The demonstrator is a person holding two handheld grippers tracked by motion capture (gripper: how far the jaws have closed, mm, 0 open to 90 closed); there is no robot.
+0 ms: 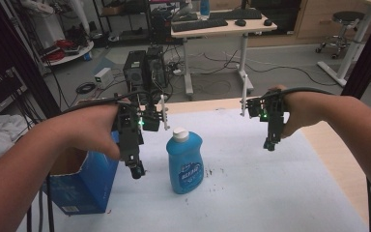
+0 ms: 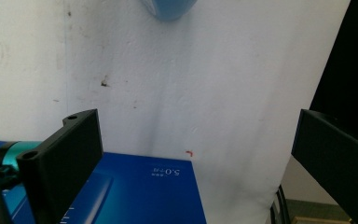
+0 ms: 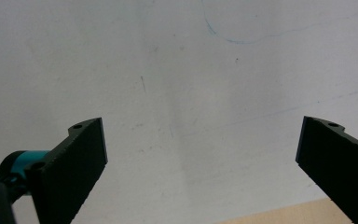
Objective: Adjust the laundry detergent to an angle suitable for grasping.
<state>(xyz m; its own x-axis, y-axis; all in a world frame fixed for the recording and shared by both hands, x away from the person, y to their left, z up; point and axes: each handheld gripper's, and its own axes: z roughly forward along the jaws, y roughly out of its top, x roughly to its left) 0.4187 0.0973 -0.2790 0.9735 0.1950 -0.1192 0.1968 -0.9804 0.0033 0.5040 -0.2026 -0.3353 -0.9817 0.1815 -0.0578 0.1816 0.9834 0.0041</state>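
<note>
The blue detergent bottle (image 1: 185,162) stands upright on the white-covered table (image 1: 270,193), just right of the left gripper (image 1: 136,170) and well apart from the right gripper (image 1: 269,143), both empty with jaws wide, so the left is probably nearer.

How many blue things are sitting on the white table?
2: a blue bottle standing mid-table, and an open blue box at the left edge.

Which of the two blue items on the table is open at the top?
The blue box at the table's left edge: its top flaps stand open. The blue bottle beside it is closed with a white cap.
</note>
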